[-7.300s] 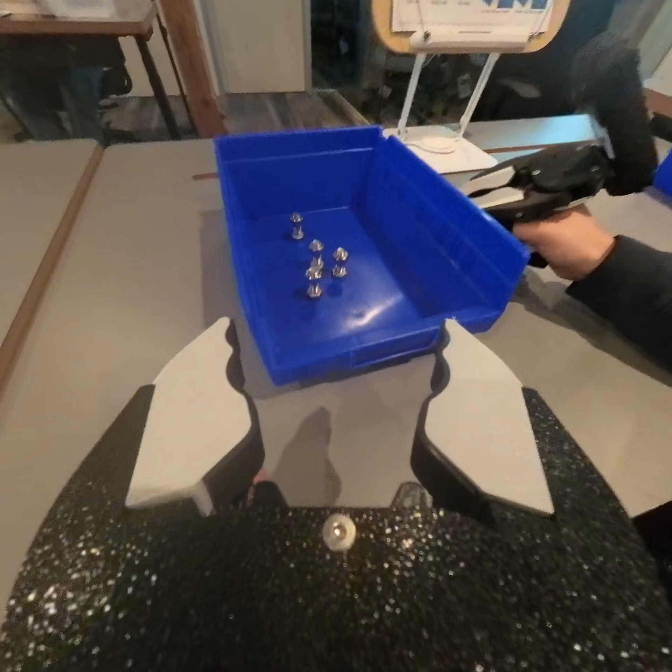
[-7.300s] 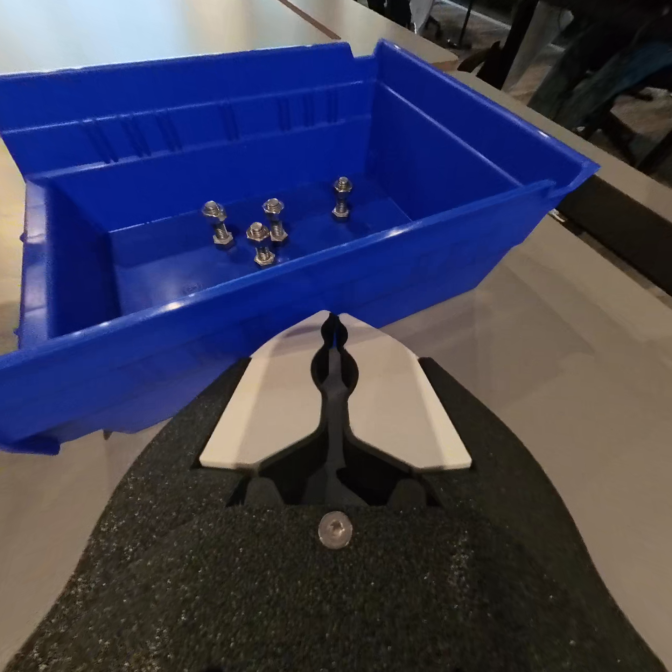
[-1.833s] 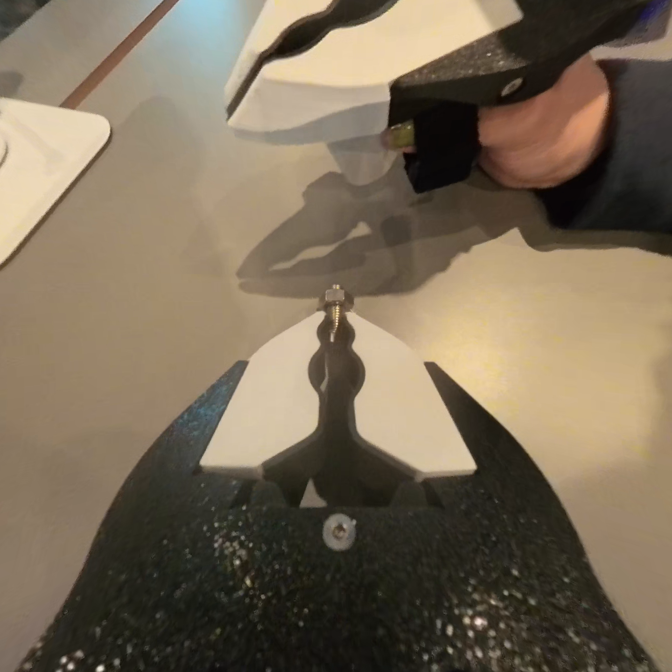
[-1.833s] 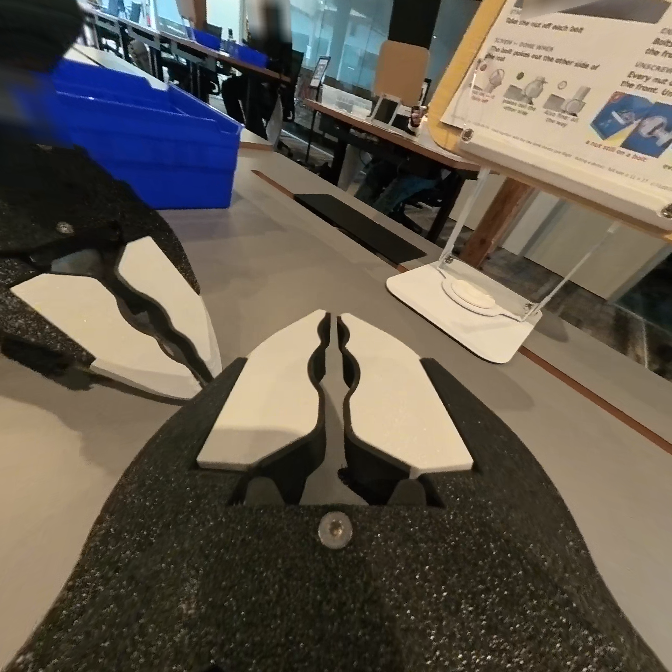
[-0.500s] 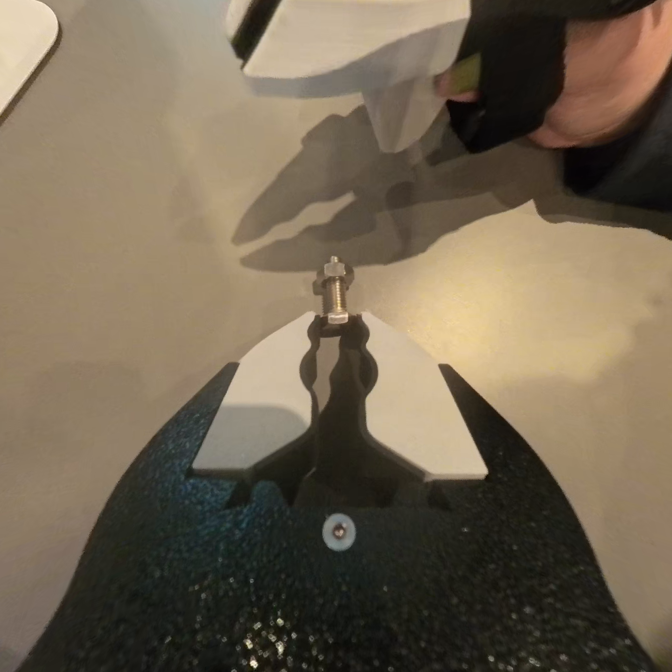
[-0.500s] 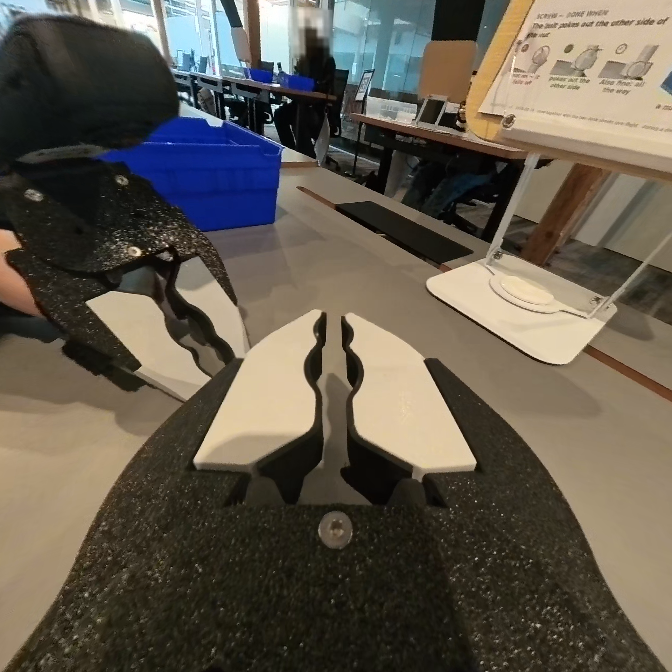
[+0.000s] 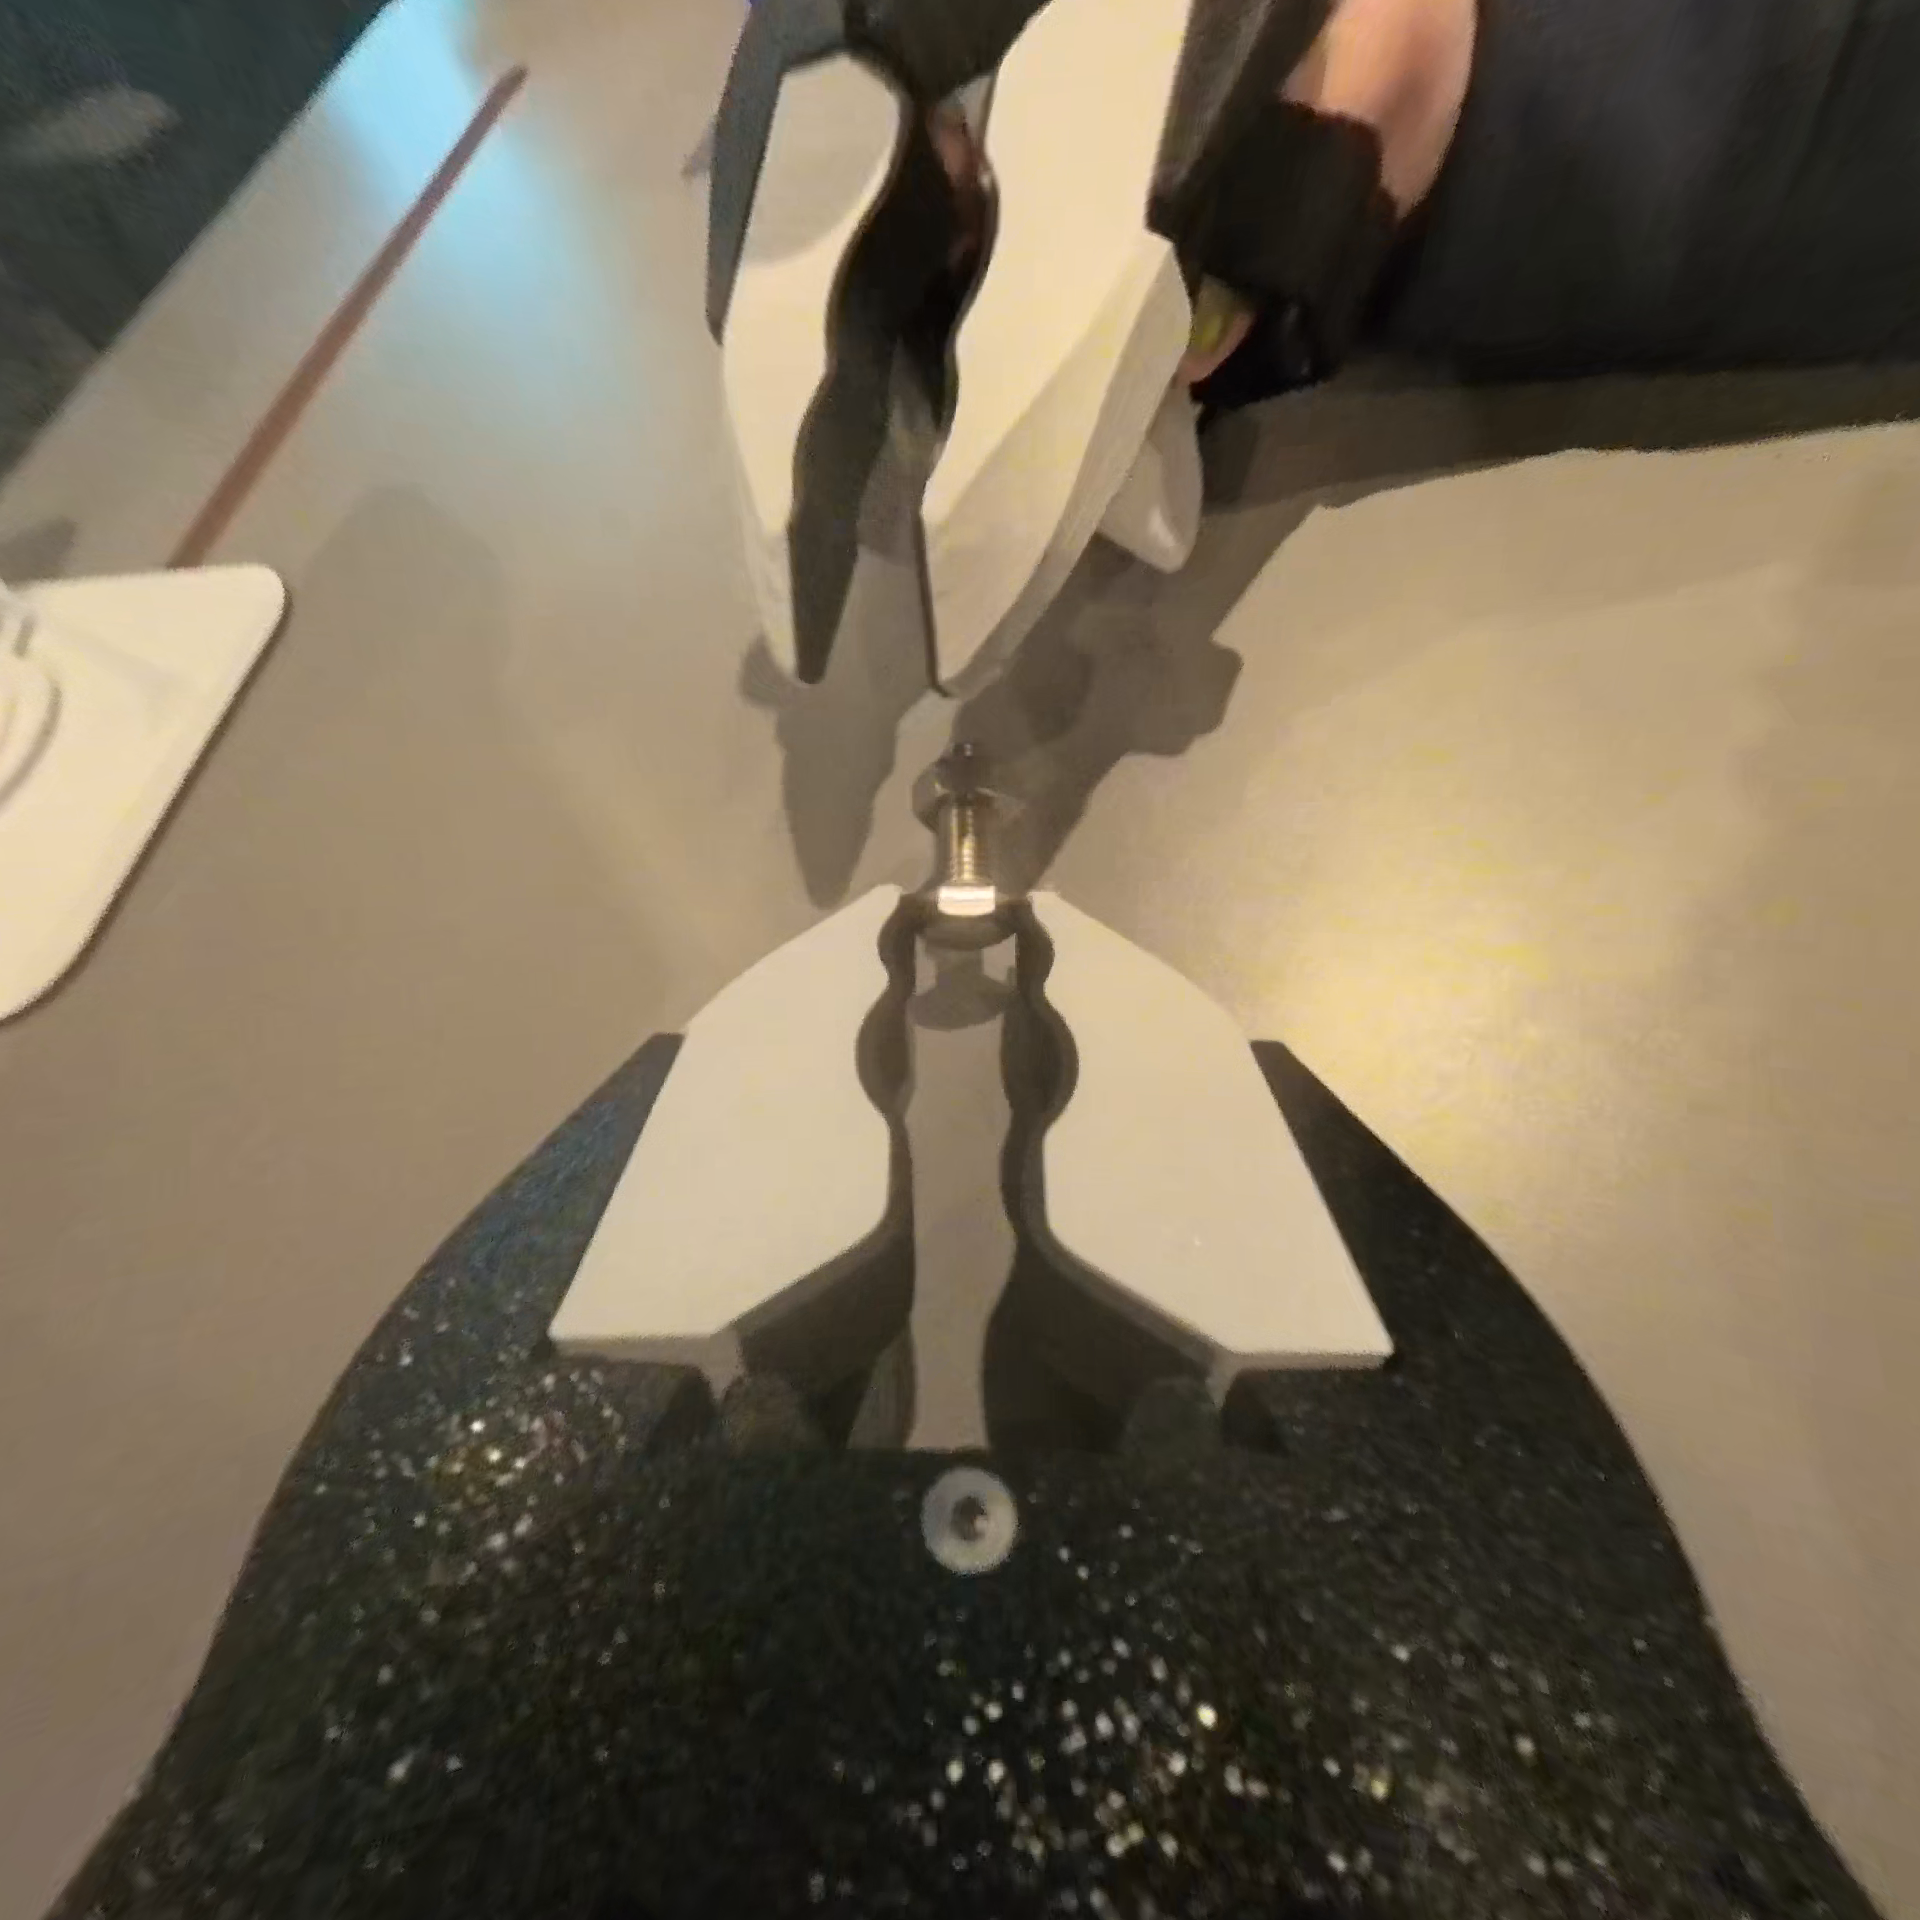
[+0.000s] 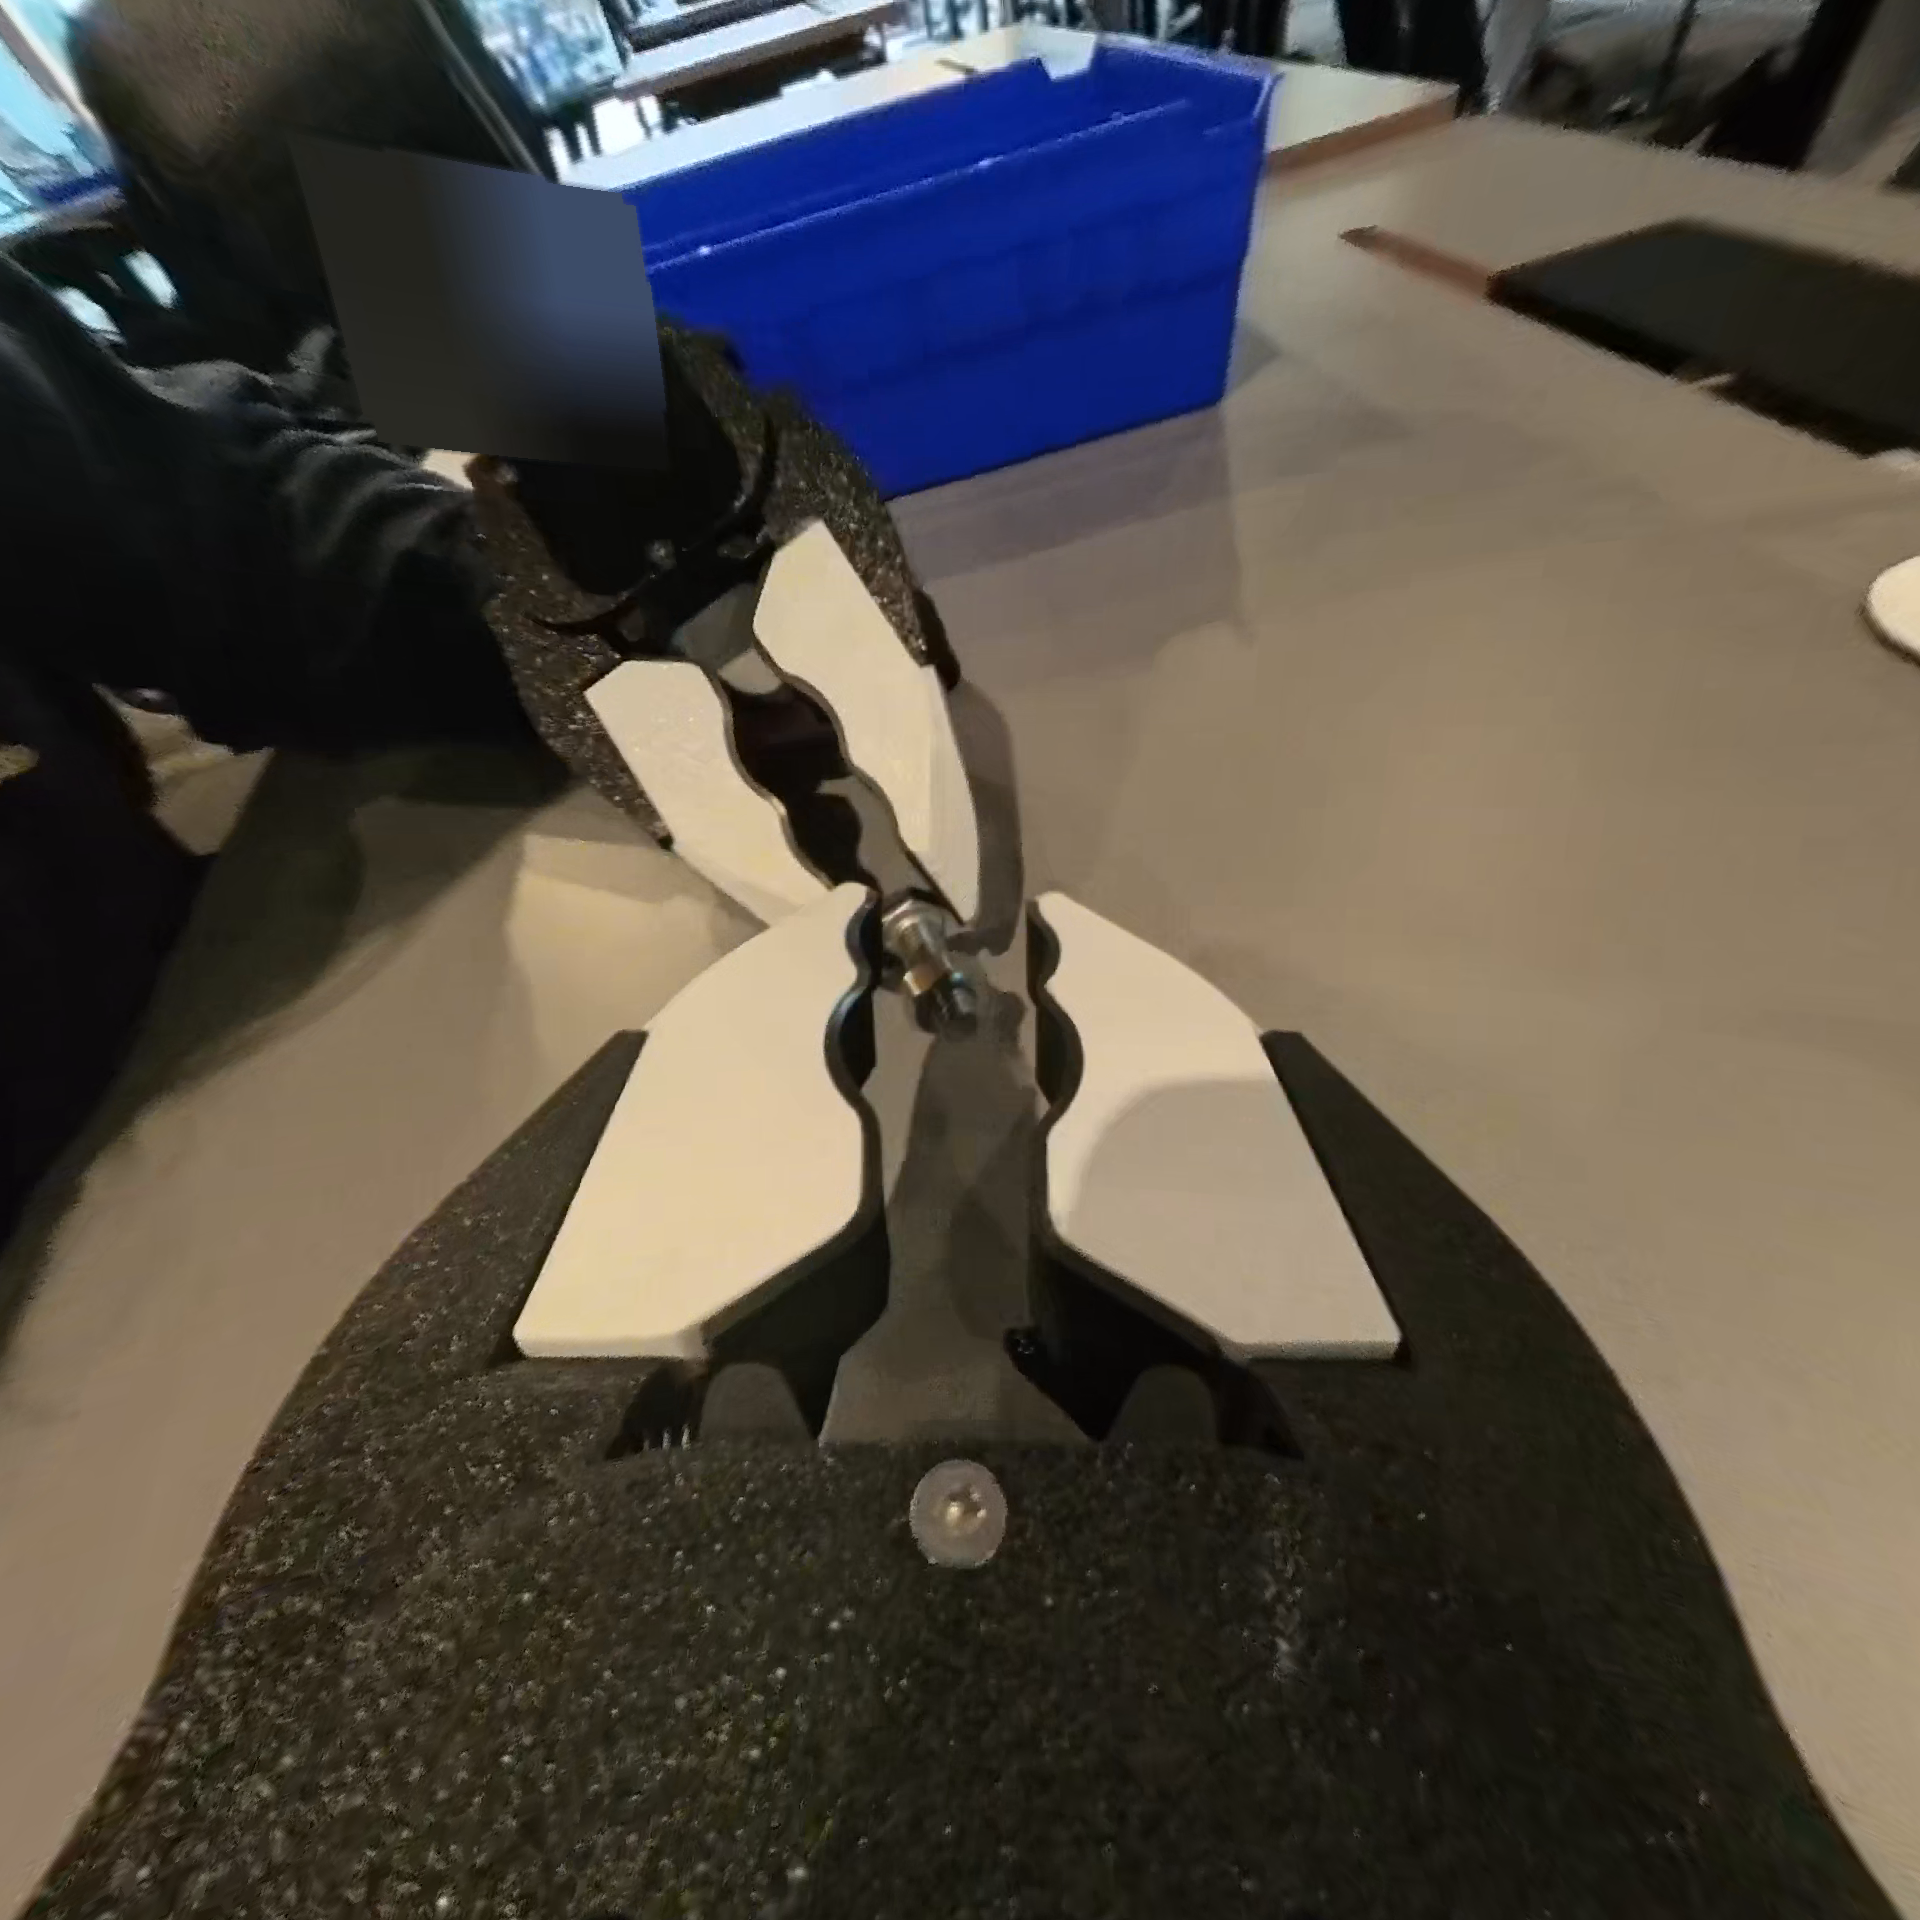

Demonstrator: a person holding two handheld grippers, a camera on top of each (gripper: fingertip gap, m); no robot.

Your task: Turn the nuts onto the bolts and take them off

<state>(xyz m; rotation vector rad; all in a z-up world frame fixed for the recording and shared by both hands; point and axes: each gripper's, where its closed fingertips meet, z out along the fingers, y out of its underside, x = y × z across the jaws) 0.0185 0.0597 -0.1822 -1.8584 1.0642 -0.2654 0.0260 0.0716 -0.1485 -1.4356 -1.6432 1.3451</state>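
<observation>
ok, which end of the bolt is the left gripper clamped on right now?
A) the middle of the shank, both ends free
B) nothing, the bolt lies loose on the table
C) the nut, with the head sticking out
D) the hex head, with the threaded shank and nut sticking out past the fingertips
D: in the left wrist view the left gripper pinches the bolt by its head, and the nut sits out on the far end of the thread.

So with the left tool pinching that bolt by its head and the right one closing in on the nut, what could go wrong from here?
1. The left tool grips the bolt only at its very tips, by the head, so a twist from the other side could swivel or pop it out.
2. The right tool is open around the nut, and appears off-centre; closing now may knock it rather than grip it.
</observation>
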